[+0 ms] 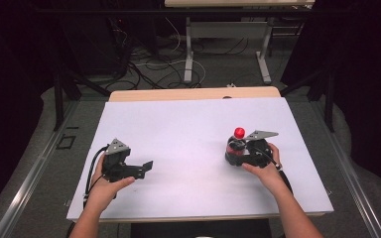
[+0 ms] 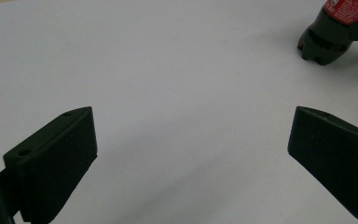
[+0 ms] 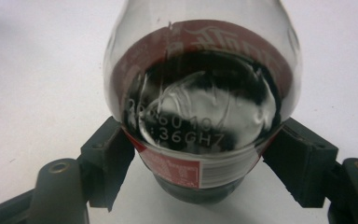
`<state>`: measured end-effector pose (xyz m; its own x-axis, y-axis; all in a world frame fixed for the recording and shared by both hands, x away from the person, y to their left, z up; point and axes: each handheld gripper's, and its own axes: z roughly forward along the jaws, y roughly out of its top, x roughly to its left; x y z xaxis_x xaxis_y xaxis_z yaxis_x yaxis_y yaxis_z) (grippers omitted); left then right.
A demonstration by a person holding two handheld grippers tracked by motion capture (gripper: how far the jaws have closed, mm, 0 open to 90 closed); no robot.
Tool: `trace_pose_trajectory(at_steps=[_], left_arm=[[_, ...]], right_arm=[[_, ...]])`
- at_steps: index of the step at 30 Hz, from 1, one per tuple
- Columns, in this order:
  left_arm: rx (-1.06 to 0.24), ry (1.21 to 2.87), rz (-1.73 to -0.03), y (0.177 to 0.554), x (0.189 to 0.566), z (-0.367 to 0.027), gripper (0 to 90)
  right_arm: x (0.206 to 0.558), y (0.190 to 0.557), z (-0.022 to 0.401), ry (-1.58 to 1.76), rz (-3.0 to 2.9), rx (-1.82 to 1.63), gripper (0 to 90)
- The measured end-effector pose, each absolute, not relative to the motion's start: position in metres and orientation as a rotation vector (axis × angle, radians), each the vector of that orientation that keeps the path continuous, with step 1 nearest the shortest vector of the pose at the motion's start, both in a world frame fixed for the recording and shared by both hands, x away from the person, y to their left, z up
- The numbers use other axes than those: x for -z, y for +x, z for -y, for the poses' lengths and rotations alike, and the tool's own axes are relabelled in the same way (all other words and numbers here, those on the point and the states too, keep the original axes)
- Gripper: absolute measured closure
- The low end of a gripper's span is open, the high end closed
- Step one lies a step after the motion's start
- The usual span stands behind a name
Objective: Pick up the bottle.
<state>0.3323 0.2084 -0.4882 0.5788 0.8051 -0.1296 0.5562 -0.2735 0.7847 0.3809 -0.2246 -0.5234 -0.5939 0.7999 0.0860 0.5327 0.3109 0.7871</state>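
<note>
Cola bottle (image 3: 200,112) is seen gripped, right now, on the right half of the white table (image 1: 188,144), its red cap (image 1: 239,132) standing out clearly from the high view. The right gripper (image 1: 238,154) is wrapped around the bottle's body, and in the right gripper view both black pads are pressed flat against the red label band, one on each side, with the dark drink visible through the clear shoulder above them. Printed code characters can be read on the plastic. The bottle's dark base is shown in the left gripper view at the top right corner, and it appears to be resting on the table surface, though contact there cannot be confirmed from that angle. The bottle is held upright or nearly so, as far as the high view allows it to be judged.

Over on the other side, the left gripper (image 1: 146,166) is held low above the table's left half, well apart from the bottle. Its jaws are spread wide, with bare white tabletop seen between them in the left gripper view, and nothing is touched by either pad. The grey three-cornered plate sits on top of each gripper, and a black cable is looped back from the left one toward the table's near edge. Each tool is carried by a hand entering from the bottom.
</note>
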Motion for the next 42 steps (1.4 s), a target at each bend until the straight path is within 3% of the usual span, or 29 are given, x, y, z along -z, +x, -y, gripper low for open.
trace_pose_trajectory(at_steps=[27,42], left_arm=[[-0.363,1.964,-1.101,0.334,0.492,-0.209,1.3],[-0.359,1.966,-1.105,0.334,0.494,-0.207,1.3]], right_arm=[[0.547,0.385,0.219,1.169,-2.267,-1.095,27.4],[0.537,0.384,0.22,1.202,-2.234,-1.193,23.7]])
